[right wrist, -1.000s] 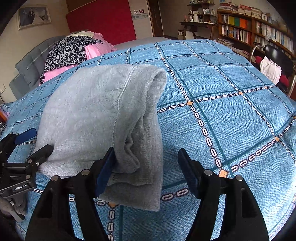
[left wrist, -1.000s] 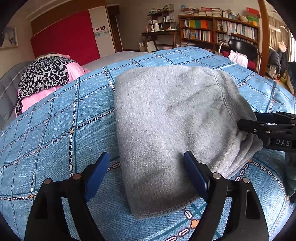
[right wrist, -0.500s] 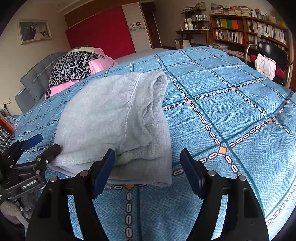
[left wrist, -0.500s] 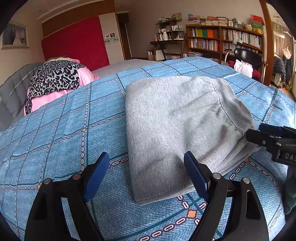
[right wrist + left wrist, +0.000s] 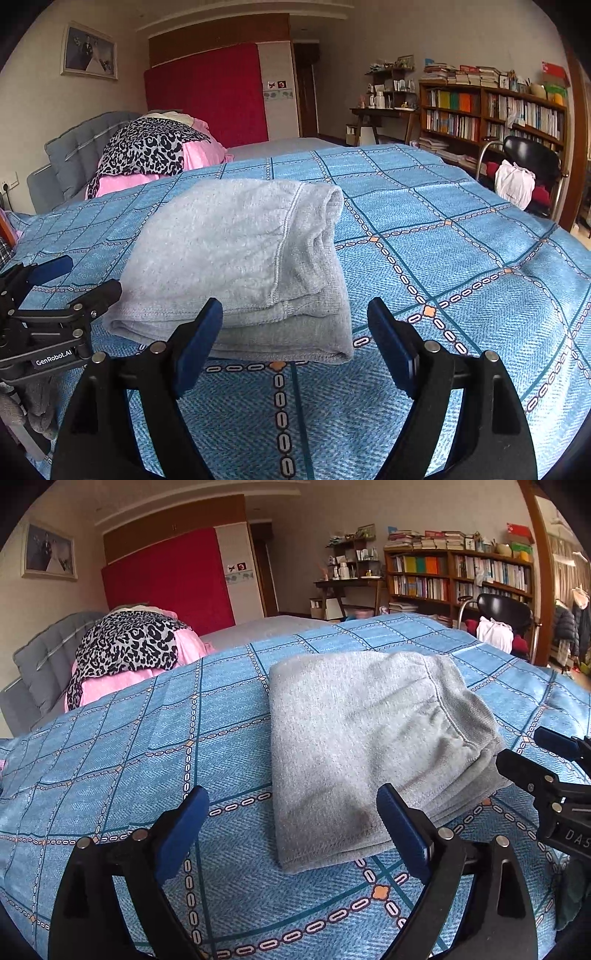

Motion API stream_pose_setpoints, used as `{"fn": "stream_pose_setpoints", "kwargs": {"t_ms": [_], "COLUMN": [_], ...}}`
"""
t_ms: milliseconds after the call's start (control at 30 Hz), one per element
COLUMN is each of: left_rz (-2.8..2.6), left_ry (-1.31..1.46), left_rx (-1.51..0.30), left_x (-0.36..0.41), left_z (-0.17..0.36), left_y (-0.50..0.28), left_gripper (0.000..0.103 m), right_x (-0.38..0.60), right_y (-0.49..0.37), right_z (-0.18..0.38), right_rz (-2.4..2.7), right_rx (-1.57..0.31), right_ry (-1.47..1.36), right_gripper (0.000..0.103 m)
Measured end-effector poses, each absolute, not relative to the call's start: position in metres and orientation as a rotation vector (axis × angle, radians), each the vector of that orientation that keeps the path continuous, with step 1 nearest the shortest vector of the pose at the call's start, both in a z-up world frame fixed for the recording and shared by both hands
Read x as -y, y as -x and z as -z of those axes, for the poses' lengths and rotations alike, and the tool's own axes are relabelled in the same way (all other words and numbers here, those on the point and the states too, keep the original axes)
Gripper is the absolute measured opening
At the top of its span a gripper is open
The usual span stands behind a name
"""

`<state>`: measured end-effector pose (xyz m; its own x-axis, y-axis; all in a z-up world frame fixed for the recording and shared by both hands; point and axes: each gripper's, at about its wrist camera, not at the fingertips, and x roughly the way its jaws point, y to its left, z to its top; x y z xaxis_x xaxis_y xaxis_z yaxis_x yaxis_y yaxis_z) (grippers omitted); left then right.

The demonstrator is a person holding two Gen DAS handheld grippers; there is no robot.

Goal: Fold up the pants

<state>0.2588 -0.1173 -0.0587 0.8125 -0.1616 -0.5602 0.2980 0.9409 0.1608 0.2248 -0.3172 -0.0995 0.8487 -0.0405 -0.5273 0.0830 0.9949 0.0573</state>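
Both grippers backed off, jaws opening; folded pants point(image 5: 362, 746) on bedspread point(image 5: 147, 746).

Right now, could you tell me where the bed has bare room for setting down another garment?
Bare blue bedspread lies right of the folded grey pants, toward the black chair. Another free patch lies left of the pants, below the leopard-print pile. The near edge is crowded by both tongs.

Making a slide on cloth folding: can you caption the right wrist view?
Folded grey pants lie on the blue bedspread; right gripper opening, nothing between its jaws.
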Motion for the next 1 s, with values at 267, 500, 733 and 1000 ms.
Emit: {"fn": "stream_pose_setpoints", "kwargs": {"t_ms": [267, 500, 733, 1000], "left_rz": [0.216, 0.225, 0.233, 0.229], "left_ry": [-0.239, -0.211, -0.218, -0.221], "left_rx": [-0.568, -0.569, -0.566, -0.571], "left_x": [0.115, 0.112, 0.115, 0.114], "left_z": [0.060, 0.059, 0.060, 0.061], "left_y": [-0.257, -0.258, -0.256, -0.257], "left_gripper": [0.096, 0.098, 0.098, 0.098], "right_x": [0.301, 0.299, 0.296, 0.295], "right_y": [-0.224, -0.224, -0.225, -0.226], "right_z": [0.099, 0.100, 0.101, 0.101], "right_rz": [0.095, 0.094, 0.091, 0.091], "right_rx": [-0.531, -0.525, -0.528, -0.530], "right_ry": [0.018, 0.028, 0.032, 0.036], "right_gripper": [0.090, 0.091, 0.091, 0.091]}}
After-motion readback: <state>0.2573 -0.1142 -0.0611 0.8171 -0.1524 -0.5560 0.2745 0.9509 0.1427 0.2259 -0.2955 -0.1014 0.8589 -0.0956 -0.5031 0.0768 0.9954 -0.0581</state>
